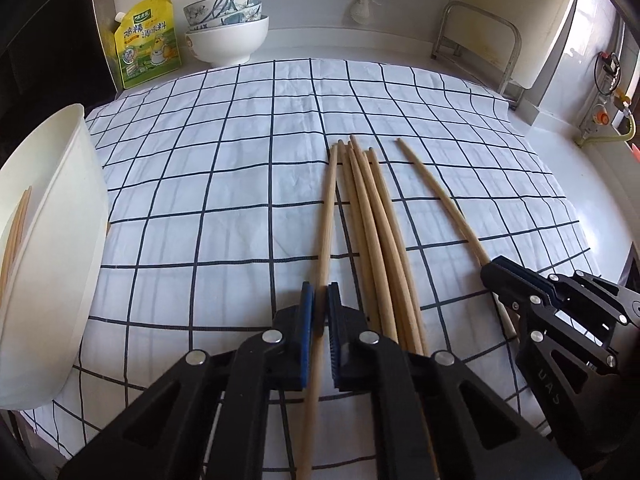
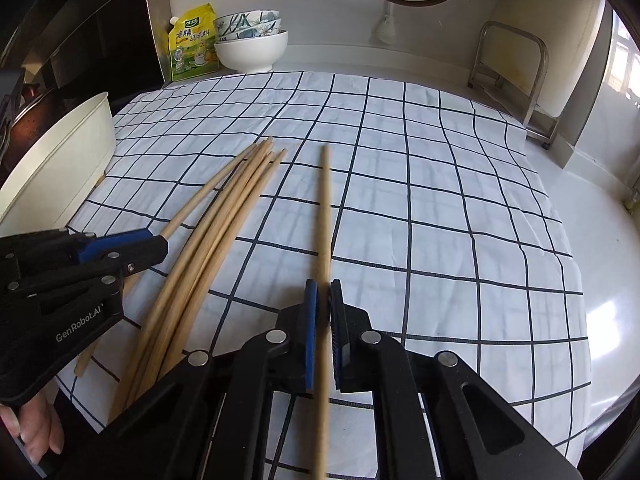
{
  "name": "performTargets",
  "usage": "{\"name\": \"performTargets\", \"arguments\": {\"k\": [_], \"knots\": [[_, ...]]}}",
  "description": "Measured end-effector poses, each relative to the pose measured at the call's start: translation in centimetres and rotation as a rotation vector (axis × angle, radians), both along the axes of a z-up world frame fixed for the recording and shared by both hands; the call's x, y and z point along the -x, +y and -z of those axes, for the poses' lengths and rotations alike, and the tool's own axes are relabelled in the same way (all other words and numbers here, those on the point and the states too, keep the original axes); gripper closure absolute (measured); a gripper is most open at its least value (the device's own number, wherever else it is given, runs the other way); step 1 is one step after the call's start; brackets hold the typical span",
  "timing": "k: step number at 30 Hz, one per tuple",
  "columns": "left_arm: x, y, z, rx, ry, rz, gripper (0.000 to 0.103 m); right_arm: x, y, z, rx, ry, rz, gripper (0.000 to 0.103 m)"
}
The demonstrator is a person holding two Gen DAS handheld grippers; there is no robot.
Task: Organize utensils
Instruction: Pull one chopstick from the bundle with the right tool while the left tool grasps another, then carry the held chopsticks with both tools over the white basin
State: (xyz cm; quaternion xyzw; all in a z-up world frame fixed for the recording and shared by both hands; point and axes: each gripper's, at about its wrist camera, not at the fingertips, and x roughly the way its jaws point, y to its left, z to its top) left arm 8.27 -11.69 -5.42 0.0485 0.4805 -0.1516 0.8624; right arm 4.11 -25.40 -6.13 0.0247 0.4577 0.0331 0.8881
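Observation:
Several wooden chopsticks (image 1: 380, 216) lie in a loose bundle on the checked cloth (image 1: 224, 168). My left gripper (image 1: 321, 308) is shut on the leftmost chopstick (image 1: 329, 208) of the group. My right gripper (image 2: 323, 304) is shut on a separate chopstick (image 2: 326, 208) lying to the right of the bundle (image 2: 224, 208). The right gripper also shows in the left wrist view (image 1: 496, 276), on that outer chopstick (image 1: 440, 196). The left gripper shows in the right wrist view (image 2: 156, 242). A white tub (image 1: 52, 240) at the left holds chopsticks (image 1: 16, 232).
Stacked bowls (image 1: 228, 28) and a yellow seasoning pouch (image 1: 146, 40) stand at the back left by the wall. A metal rack (image 1: 480, 40) stands at the back right. The white tub also shows in the right wrist view (image 2: 60, 160). The white counter (image 2: 624, 280) runs right of the cloth.

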Motion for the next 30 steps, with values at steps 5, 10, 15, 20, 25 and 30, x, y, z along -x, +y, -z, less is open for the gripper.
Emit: {"name": "performTargets", "arguments": {"k": [5, 10, 15, 20, 25, 30], "knots": [[0.7, 1.3, -0.5, 0.066, 0.031, -0.003, 0.096, 1.0, -0.5, -0.8, -0.074, -0.018, 0.031, 0.097], [1.8, 2.9, -2.3, 0.127, 0.021, -0.004, 0.096, 2.0, 0.0, -2.6, -0.123, -0.053, 0.032, 0.097], [2.6, 5.5, -5.6, 0.154, -0.039, -0.018, 0.096, 1.9, 2.2, -5.5, -0.161, -0.106, -0.008, 0.096], [2.6, 10.7, -8.7, 0.164, -0.107, -0.089, 0.096, 0.0, 6.5, -8.4, -0.223, -0.148, -0.084, 0.097], [2.3, 16.9, -11.2, 0.148, -0.189, -0.186, 0.096, -3.0, 13.1, -10.4, -0.267, -0.17, -0.195, 0.096], [0.9, 23.2, -11.5, 0.139, -0.209, -0.29, 0.096, -6.3, 20.1, -10.9, -0.275, -0.143, -0.306, 0.096]]}}
